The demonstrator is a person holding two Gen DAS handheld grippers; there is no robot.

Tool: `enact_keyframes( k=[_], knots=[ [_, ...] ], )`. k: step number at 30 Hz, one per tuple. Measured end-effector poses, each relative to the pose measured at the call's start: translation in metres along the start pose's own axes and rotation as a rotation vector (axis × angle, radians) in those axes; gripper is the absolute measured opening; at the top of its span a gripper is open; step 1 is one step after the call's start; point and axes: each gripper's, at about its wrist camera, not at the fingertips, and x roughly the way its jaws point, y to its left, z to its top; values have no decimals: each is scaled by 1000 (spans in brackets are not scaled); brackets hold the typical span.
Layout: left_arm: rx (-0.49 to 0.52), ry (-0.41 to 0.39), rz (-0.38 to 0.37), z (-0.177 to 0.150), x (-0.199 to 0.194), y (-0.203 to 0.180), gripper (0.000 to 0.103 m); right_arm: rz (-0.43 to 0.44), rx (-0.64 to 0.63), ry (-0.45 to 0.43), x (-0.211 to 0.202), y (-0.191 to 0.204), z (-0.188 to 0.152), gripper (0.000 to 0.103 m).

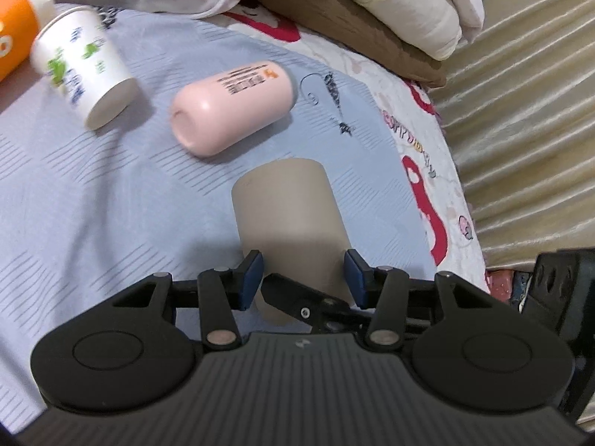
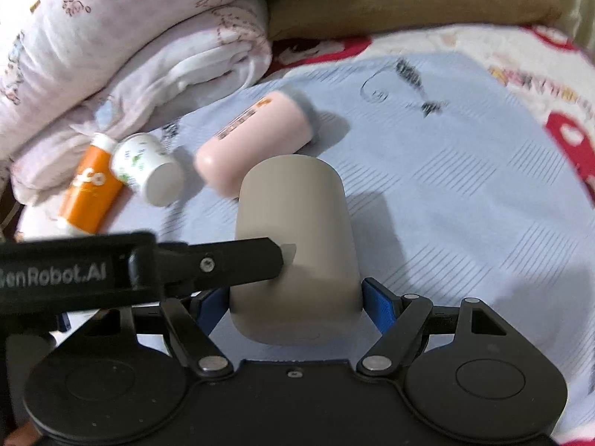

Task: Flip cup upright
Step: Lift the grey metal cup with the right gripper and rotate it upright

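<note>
A beige cup (image 1: 288, 223) is held between both grippers above the blue bed sheet; it also shows in the right wrist view (image 2: 295, 245). My left gripper (image 1: 303, 273) has its blue pads on both sides of the cup's near end. My right gripper (image 2: 293, 297) has its blue pads against the cup's sides near its closed rounded base. One black finger of the left gripper (image 2: 223, 264) crosses in front of the cup in the right wrist view. The cup's open end is hidden.
A pink cup (image 1: 232, 107) lies on its side on the sheet (image 1: 111, 186). A white paper cup (image 1: 83, 70) and an orange bottle (image 1: 15, 33) lie at the left. Folded quilts (image 2: 111, 37) and a brown blanket (image 2: 409, 3) are piled behind. The bed edge is at right.
</note>
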Motion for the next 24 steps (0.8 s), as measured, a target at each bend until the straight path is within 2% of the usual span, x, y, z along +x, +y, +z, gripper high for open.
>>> enact_keyframes(
  k=[8,11,12,14,17,20,24],
  knots=[
    [-12,48,-40,-6,-2,17,47,44,-52,52,2,0,-6,82],
    [15,64,-15,0,-1,17,57,89,-121,92,-1,1,3,84],
    [8,71,-16,2,0,19,59,101,-148,107,0,4,7,89],
    [-27,79,-30,5,3,25,63,106,-201,146,3,7,15,91],
    [-42,73,-25,7,8,30,71,108,-252,208,14,11,24,91],
    [-55,77,-43,11,14,34,72,100,-256,251,27,12,29,91],
    [-41,67,-68,10,18,34,72,107,-255,264,30,13,30,85]
  ],
)
